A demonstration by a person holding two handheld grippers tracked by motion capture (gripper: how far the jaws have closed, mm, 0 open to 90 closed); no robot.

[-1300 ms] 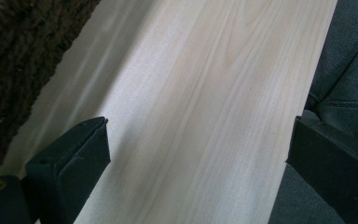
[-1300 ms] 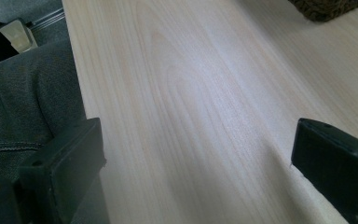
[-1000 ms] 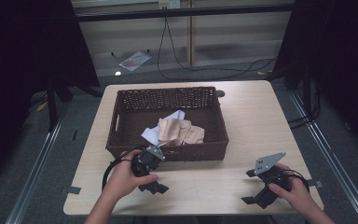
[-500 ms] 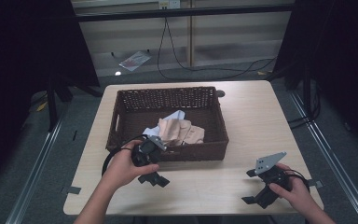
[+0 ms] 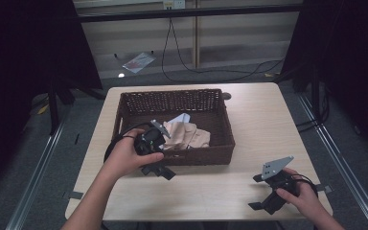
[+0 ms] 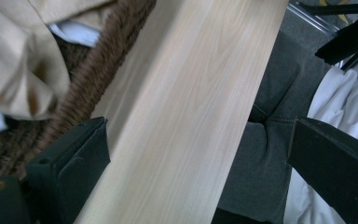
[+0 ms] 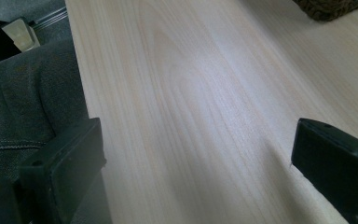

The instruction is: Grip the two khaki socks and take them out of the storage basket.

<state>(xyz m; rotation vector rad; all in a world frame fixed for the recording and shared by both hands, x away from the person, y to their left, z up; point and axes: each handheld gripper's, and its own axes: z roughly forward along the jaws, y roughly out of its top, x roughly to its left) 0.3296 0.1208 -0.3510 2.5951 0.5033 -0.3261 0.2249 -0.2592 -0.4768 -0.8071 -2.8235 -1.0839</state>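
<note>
Comparing this moment with the picture from a second ago, the left claw (image 5: pixel 159 170) has travelled from the bare bench (image 5: pixel 268 124) toward the near wall of the basket (image 5: pixel 172 100), and the hand that carries it now sits against the rim at the front left corner. I judge from this that the reach for the cloths has started but the grasp has not. In the left gripper view its jaws stand wide apart with nothing between them (one jaw is just beside the woven rim, the other hangs over the bench edge).

The right claw (image 5: pixel 263 194) has not moved; it rests on the bench near the front right corner, well apart from the basket, its jaws also spread wide and empty.

The beige cloth (image 5: pixel 187 136) lies crumpled inside the basket, toward the front and middle, and a light blue cloth (image 5: pixel 179 118) lies partly under it at the back.

Counting: one basket, two cloths as far as I can tell (folds may hide more), two claws, one bench. On the floor behind, one paper sheet (image 5: pixel 136 61) lies beside some black cables (image 5: pixel 182 52).
</note>
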